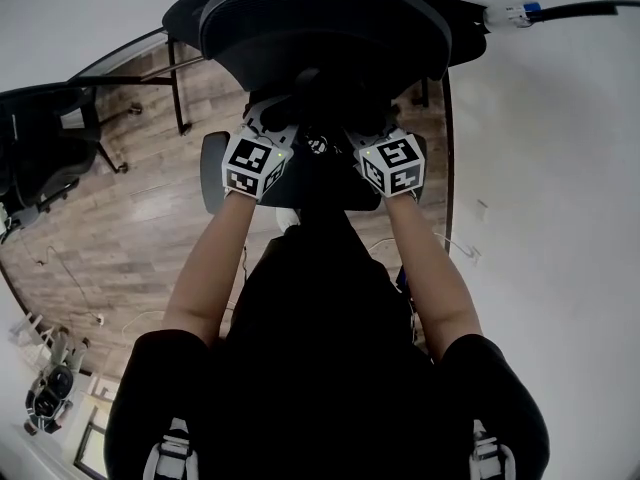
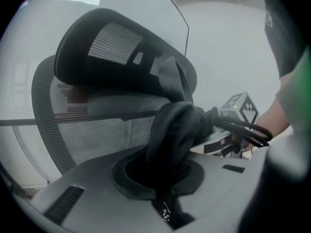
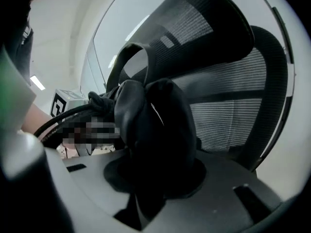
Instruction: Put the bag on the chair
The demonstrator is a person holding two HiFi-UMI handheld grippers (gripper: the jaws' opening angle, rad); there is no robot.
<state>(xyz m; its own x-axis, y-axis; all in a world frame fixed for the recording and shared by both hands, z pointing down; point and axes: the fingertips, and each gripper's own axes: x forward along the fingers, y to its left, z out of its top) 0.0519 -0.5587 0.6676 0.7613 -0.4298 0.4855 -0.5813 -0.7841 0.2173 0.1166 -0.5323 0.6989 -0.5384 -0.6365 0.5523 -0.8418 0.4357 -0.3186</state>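
Note:
A black bag hangs bunched between my two grippers, over the seat of a black mesh office chair. My left gripper is shut on a fold of the bag's fabric, and black straps run from it towards the right gripper's marker cube. My right gripper is shut on the bag's thick dark bulk. The chair's headrest and mesh back rise just behind the bag. Whether the bag touches the seat is hidden.
Wood floor lies below. A second black chair stands at the left, beside dark table legs. A white wall with a cable and blue plug is at the right. A small device sits at lower left.

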